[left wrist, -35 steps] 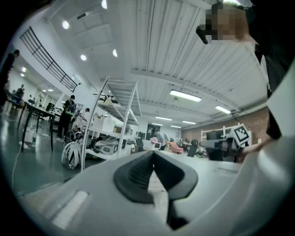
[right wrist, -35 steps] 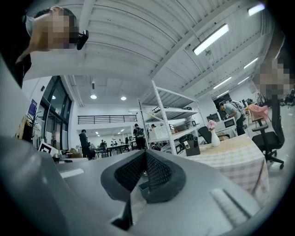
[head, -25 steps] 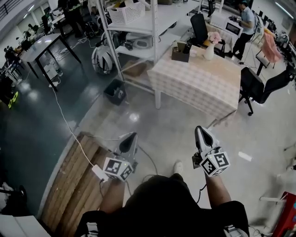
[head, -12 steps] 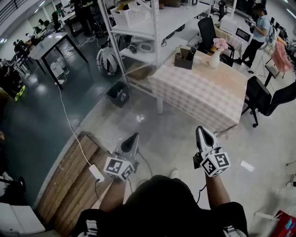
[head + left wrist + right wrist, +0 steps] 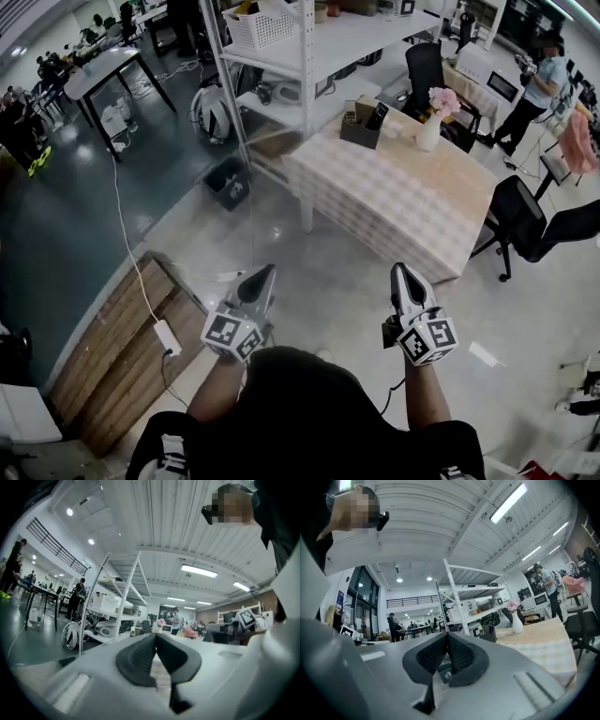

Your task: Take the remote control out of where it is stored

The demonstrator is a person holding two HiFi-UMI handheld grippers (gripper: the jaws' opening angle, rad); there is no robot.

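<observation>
A brown storage box (image 5: pixel 360 122) stands at the far corner of the table with the checked cloth (image 5: pixel 403 202); a dark remote control (image 5: pixel 377 114) sticks up out of it. In the right gripper view the box (image 5: pixel 488 632) shows beside a white vase of pink flowers (image 5: pixel 516 621). My left gripper (image 5: pixel 265 273) and right gripper (image 5: pixel 400 270) are held level over the floor, well short of the table. Both are shut and hold nothing. The left gripper's pads (image 5: pixel 140 656) meet at the tip, and so do the right's (image 5: pixel 459 656).
A white shelving rack (image 5: pixel 309 56) stands left of the table, with a black bin (image 5: pixel 231 183) on the floor beside it. Black office chairs (image 5: pixel 525 202) stand to the right. A wooden pallet (image 5: pixel 112 352) and a power strip (image 5: pixel 167 336) lie at my left. A person (image 5: pixel 544 70) stands at the back right.
The person has walked toward the table, which now sits nearer and more to the left. Both grippers travelled forward with the person and stayed shut.
</observation>
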